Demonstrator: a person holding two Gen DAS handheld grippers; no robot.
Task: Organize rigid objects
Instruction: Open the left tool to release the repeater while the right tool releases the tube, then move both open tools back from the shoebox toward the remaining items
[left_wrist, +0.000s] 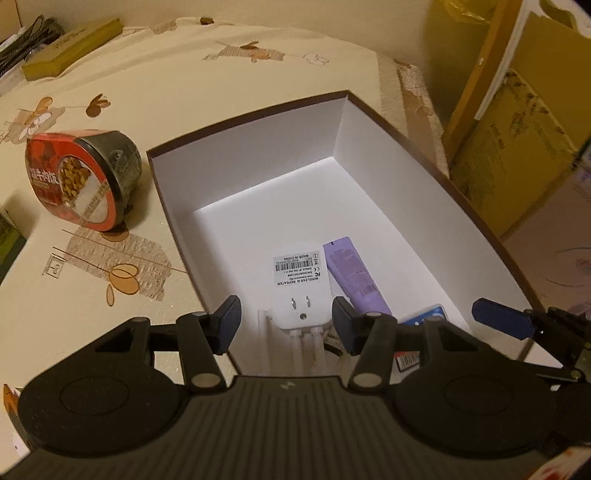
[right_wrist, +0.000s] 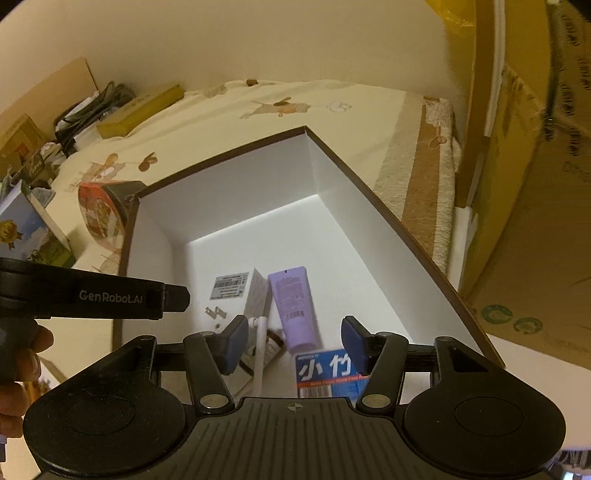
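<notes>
— Where do things stand?

— Both grippers hang over the near end of the box (left_wrist: 373, 122). The left gripper (left_wrist: 286, 321) has its fingers spread with nothing between them, and the right gripper (right_wrist: 293, 341) is the same, wide apart and empty.

— So what is in the box?

— At its near end lies a white repeater (left_wrist: 301, 284), label up, prongs showing. A purple tube (left_wrist: 354, 275) lies just beside it, and a blue packet (right_wrist: 332, 373) sits nearest of all. There is something brown under the repeater, but I cannot tell what.

— And outside the box?

— A bowl (left_wrist: 83, 177) of instant food lies tipped on its side on the cloth (left_wrist: 184, 74), just left of the box wall. A carton (right_wrist: 29, 229) stands further left of the box.

— Which step is this, then?

— I'd say it's between items: something has gone in and the hands are free. The bowl looks the likely next piece. That calls for the left gripper to swing out left of the box and open across the bowl's body. It is round and on its side, so it may roll when touched.
</notes>
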